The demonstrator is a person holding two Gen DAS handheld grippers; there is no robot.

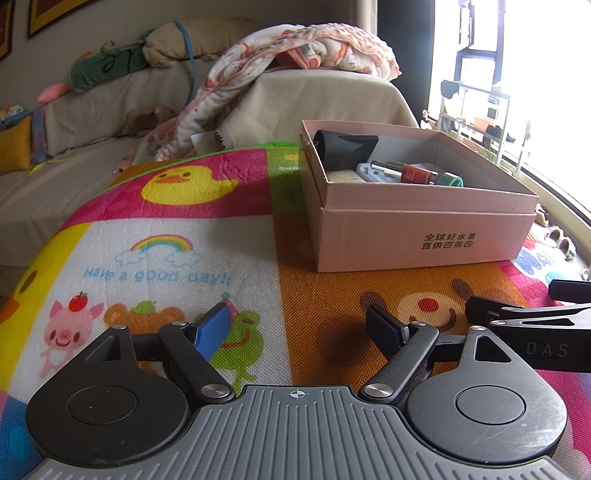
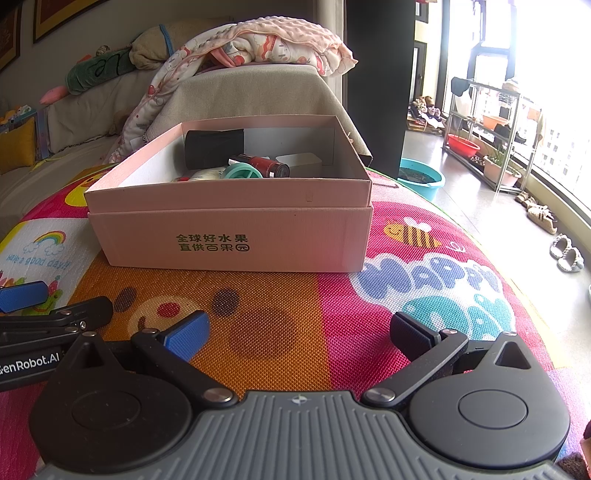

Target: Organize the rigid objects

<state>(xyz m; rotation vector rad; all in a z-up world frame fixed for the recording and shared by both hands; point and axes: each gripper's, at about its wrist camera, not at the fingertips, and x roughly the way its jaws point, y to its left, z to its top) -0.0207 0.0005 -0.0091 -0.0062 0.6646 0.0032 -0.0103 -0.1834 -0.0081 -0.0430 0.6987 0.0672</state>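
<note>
Pink box [image 2: 236,236]: one, on the play mat [image 2: 303,325]
Inside: one black nozzle [image 2: 214,147], one red bottle [image 2: 264,164], one green ring [image 2: 242,172]
Grippers: two — left gripper [image 1: 301,325] and right gripper [image 2: 299,332], jaws apart, empty

this is a home, a lived-in living room. a sofa [image 1: 92,122] under a beige cover holds a green plush toy [image 1: 107,68], a pillow [image 1: 192,38] and a crumpled printed blanket [image 1: 295,55]. framed pictures [image 2: 55,14] hang on the wall above it. in front lies a children's play mat [image 2: 424,280] printed with ducks, a rainbow and cartoon animals. by the bright window a metal rack [image 2: 484,136] carries basins and pots, a teal basin [image 2: 421,179] sits on the tiled floor, and slippers [image 2: 567,254] lie nearby.
</note>
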